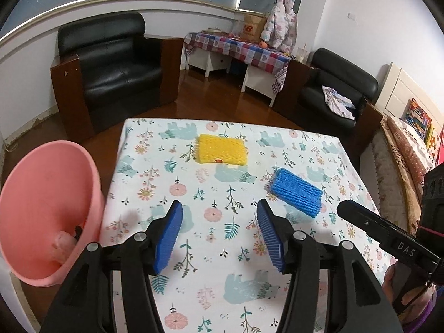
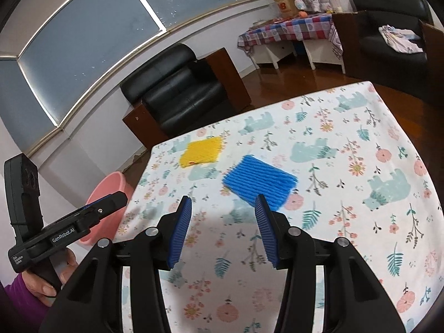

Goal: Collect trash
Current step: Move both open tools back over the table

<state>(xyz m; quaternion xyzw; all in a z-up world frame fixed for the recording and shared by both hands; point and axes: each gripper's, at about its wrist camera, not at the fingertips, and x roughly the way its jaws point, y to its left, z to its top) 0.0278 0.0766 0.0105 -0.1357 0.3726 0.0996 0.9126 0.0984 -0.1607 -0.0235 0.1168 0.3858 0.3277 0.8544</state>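
The left claw (image 1: pixel 219 216) stands spread wide above the flowered cloth of the surface (image 1: pixel 227 249), its blue ribbed pads (image 1: pixel 168 238) apart with nothing between them. In the left wrist view, a yellow foam net (image 1: pixel 222 149) lies flat on the cloth in the upper middle of the frame, near the far edge of the surface. A blue foam net (image 1: pixel 296 191) lies to the right of centre, nearer to the claw than the yellow one and apart from it. Neither piece touches the pads.

A pink bin (image 1: pixel 41 211) fills the left side of that frame, just beside the left edge of the surface, its mouth tipped toward the camera; something small and pale lies in its bottom, too blurred to name. At the right edge of the frame, one black finger of the right claw (image 1: pixel 369 222) reaches in over the cloth.

In the right wrist view, the right claw (image 2: pixel 223 208) is also spread, with only cloth showing between its pads. The blue net sits just past the tip of the pad on the right, at the centre of the frame; whether that tip touches the net I cannot tell. The yellow net lies farther off, up and to the left. The pink bin shows at lower left beside the surface, partly behind the left claw, which a hand (image 2: pixel 44 283) in a purple sleeve (image 2: pixel 19 297) holds.

Two black armchairs (image 1: pixel 111 63) and a low table with a checked cloth (image 1: pixel 238 47) stand on the wooden floor (image 1: pixel 211 97) beyond.
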